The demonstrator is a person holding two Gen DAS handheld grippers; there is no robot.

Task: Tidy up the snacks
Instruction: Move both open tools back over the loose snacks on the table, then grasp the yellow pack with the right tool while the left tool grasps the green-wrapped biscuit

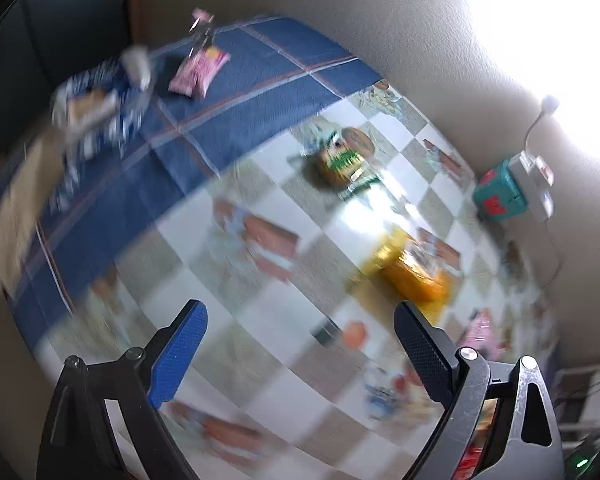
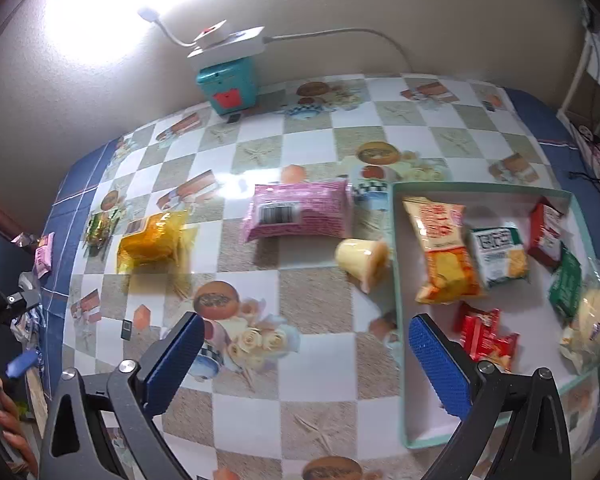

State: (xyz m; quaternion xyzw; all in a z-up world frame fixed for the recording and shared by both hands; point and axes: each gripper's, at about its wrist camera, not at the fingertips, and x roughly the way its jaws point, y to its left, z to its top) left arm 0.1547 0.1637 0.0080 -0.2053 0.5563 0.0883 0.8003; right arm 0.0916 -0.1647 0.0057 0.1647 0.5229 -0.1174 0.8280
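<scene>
Right wrist view, near to far. Right gripper (image 2: 306, 364) gapes wide with nothing between its blue pads, hanging over the table's (image 2: 300, 408) near edge, one finger above the tray's (image 2: 398, 320) near left corner. Left gripper (image 1: 300, 352) is likewise spread wide and empty above bare checkered cloth; its view is badly smeared.

Progress, judged from the layout: partly done. The tray by the table's right edge already holds several packets: a red packet (image 2: 486, 332) nearest, an orange chip bag (image 2: 440, 252), a white-and-green packet (image 2: 500, 254), a dark red one (image 2: 546, 232), a green one (image 2: 566, 280) and a pale bag (image 2: 592, 320) at its right rim.

Still loose on the cloth: a pale cup (image 2: 362, 262) lying on its side just beside the tray's left wall, a pink pack (image 2: 298, 212) mid-table, a yellow bag (image 2: 152, 240) further left, a green-striped snack (image 2: 100, 224) near the blue left border, and a small pink packet (image 2: 44, 256) at the left edge. The left view shows a blue-and-white bag (image 1: 96, 100) towards the far left corner.

Room: open cloth around the cup and pink pack; the tray's near half is free. A teal box (image 2: 230, 84) with a power strip on top sits at the back edge against the wall, well apart from the snacks.
</scene>
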